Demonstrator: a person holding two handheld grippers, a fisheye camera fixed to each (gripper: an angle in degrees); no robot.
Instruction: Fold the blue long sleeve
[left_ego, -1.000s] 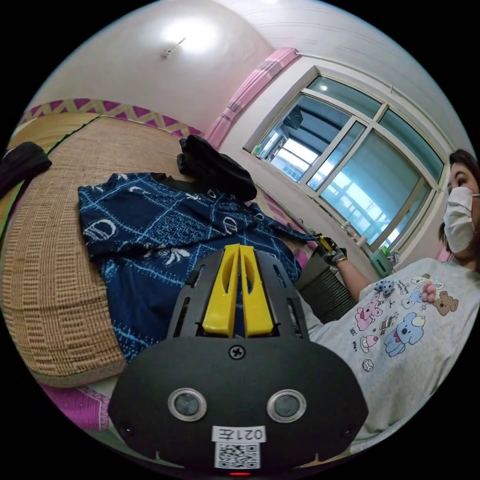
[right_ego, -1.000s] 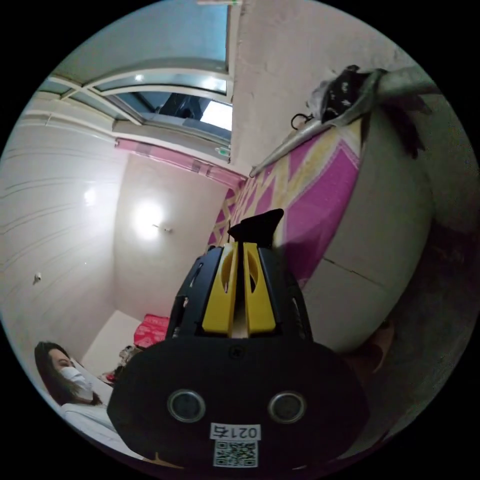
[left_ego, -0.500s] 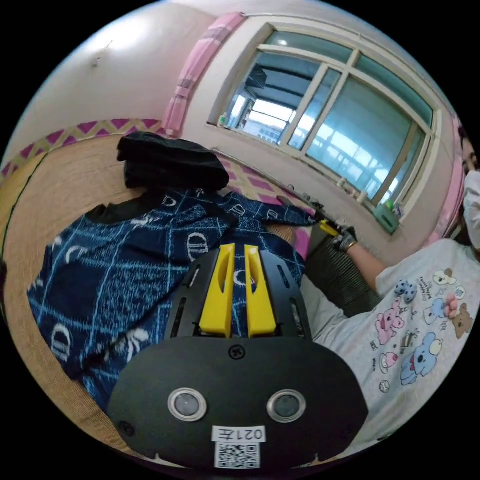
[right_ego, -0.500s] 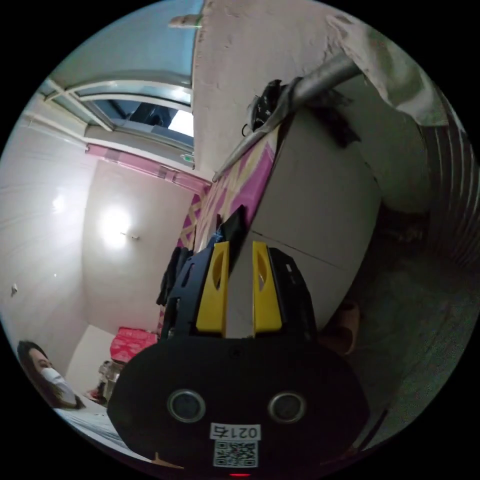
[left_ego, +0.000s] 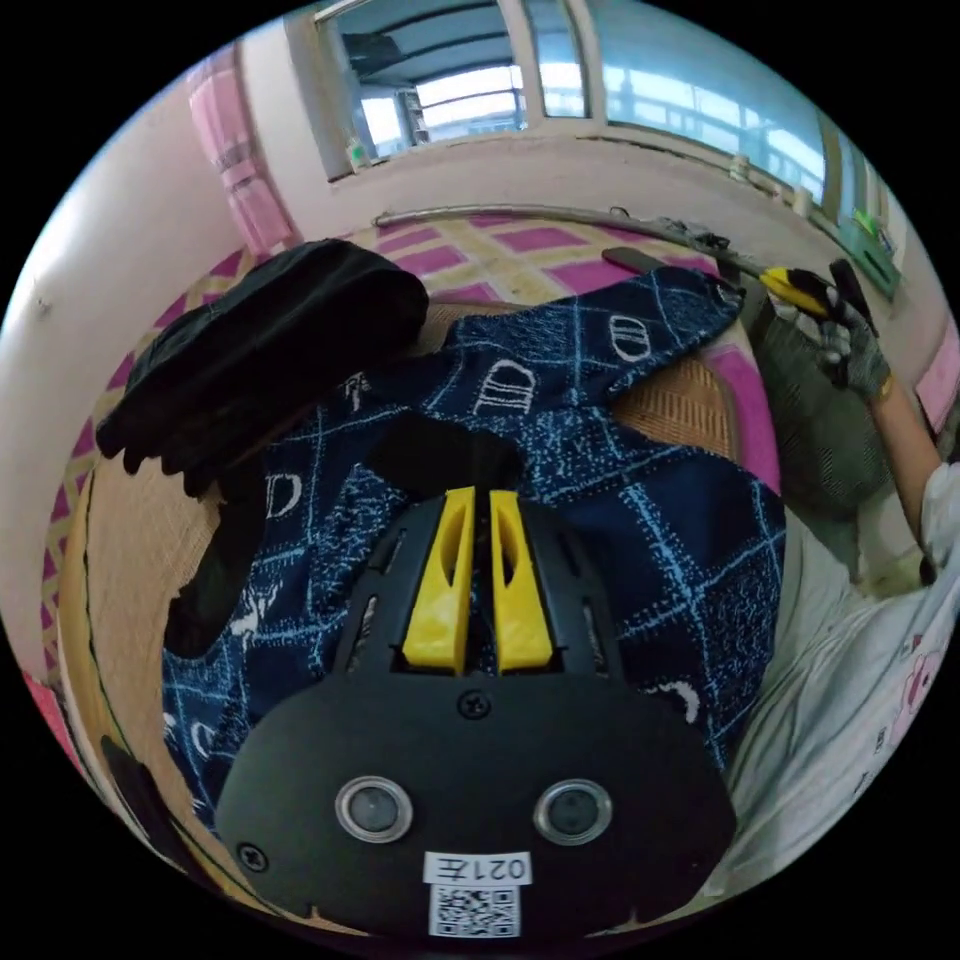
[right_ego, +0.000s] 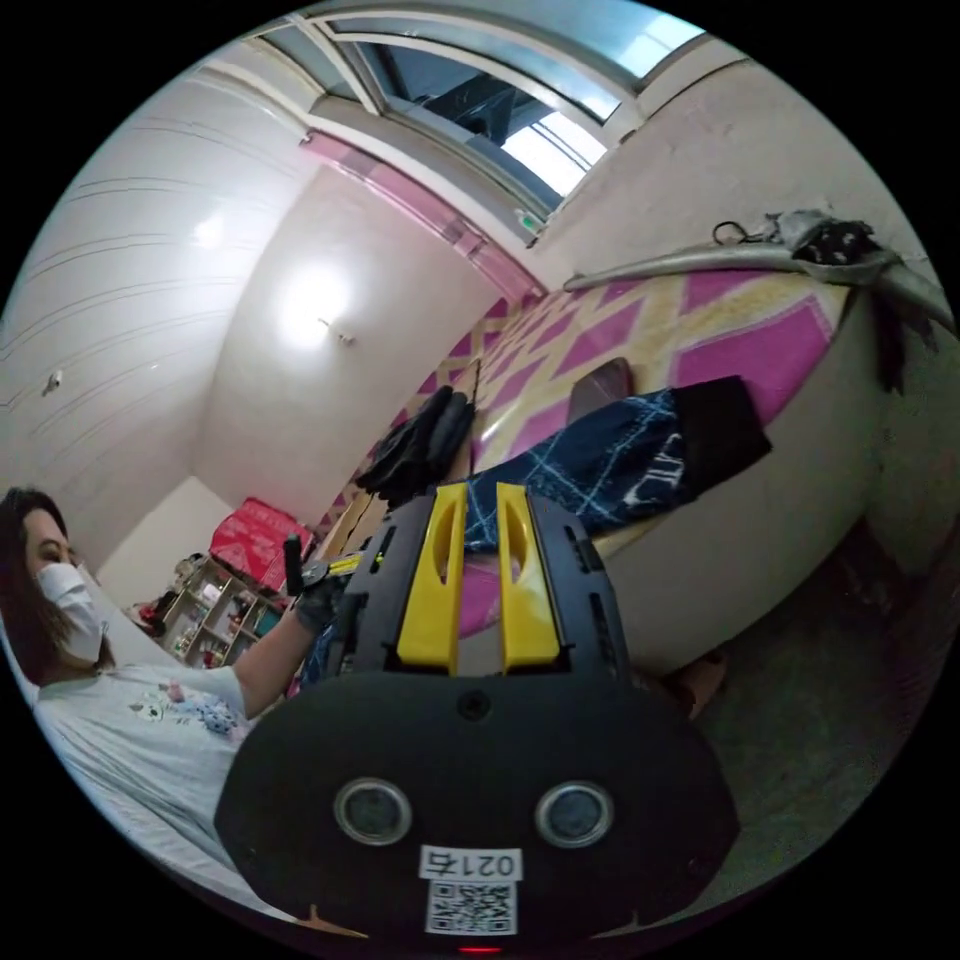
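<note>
Since half a second ago the right gripper (right_ego: 478, 495) has let go of the sleeve's dark cuff (right_ego: 718, 430), which now lies flat ahead of its parted, empty jaws. The left gripper (left_ego: 474, 500) has swung over the blue long sleeve (left_ego: 640, 520), its jaws a narrow slit apart above the black collar; whether they pinch cloth I cannot tell. The shirt spreads across the woven mat (left_ego: 120, 560) directly beyond the left jaws, with a black folded garment (left_ego: 260, 340) just beyond it. The freed sleeve reaches the bed's edge and could slide off. Pink-patterned bedding (right_ego: 750, 350), a window (left_ego: 600, 70) and pale walls lie further off.
</note>
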